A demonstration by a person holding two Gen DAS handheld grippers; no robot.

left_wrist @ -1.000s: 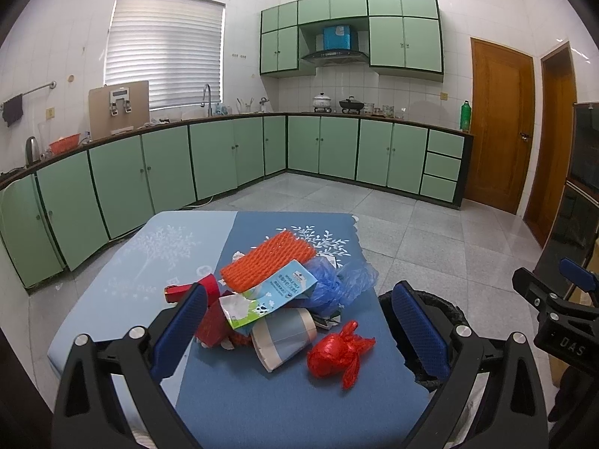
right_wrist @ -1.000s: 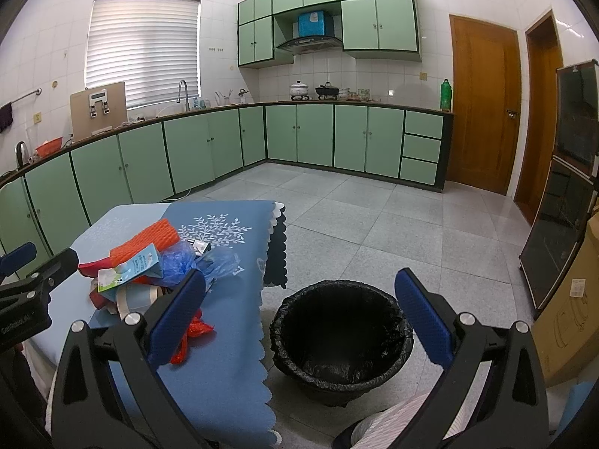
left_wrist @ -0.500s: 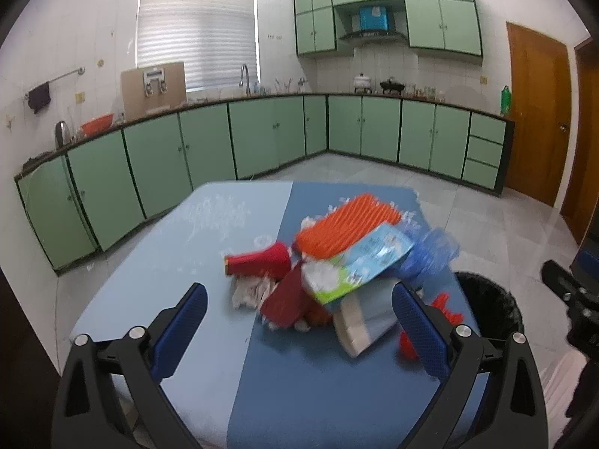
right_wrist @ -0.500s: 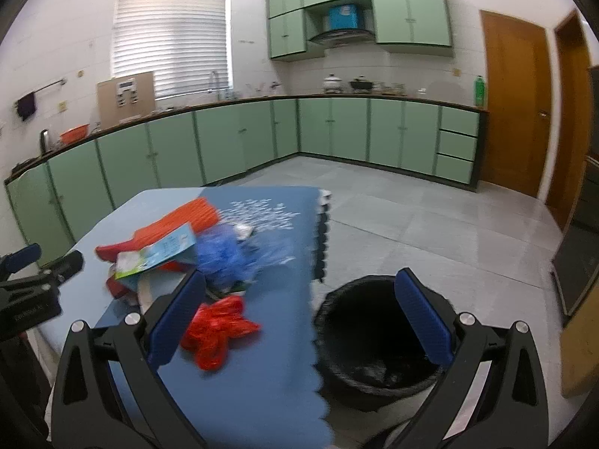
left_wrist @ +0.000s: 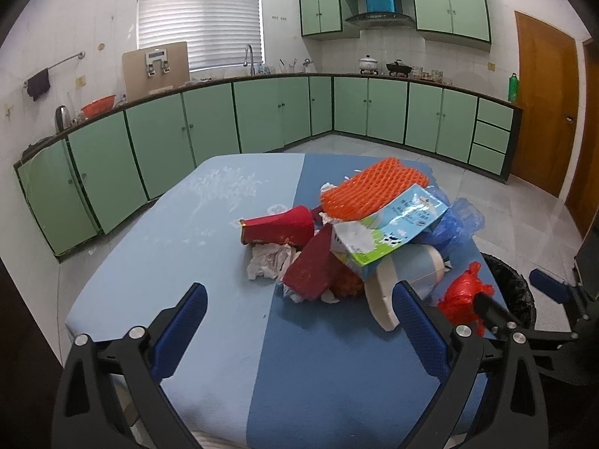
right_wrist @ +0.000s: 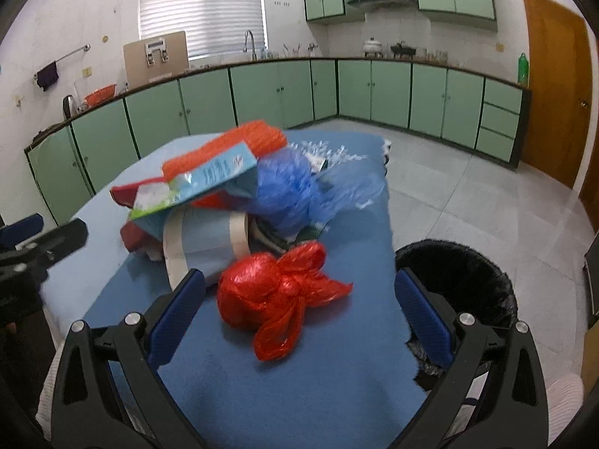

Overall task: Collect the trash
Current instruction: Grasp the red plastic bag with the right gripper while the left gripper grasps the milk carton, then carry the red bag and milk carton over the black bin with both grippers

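One heap of trash sits on the blue-covered counter [left_wrist: 209,247]: an orange foam net [left_wrist: 370,183] on top, a light blue printed carton [left_wrist: 393,228] leaning under it, a red paper cup [left_wrist: 279,229] lying on its side, a dark red flat packet [left_wrist: 312,267], crumpled white tissue [left_wrist: 267,263], a pale blue paper cup [left_wrist: 406,280] tipped over, a crumpled blue plastic bag [right_wrist: 295,187] and, nearest the counter's edge, a knotted red plastic bag [right_wrist: 277,292]. The left claw [left_wrist: 299,333] is spread wide and holds nothing, hovering over bare cloth short of the heap. The right claw [right_wrist: 299,321] is likewise spread wide and empty, its blue pads on either side of the red plastic bag without touching it. The right wrist view shows the black-lined trash bin [right_wrist: 460,284] on the floor just beside the counter, almost whole; the left wrist view catches only its rim. The tissue and red paper cup are plain only from the left.
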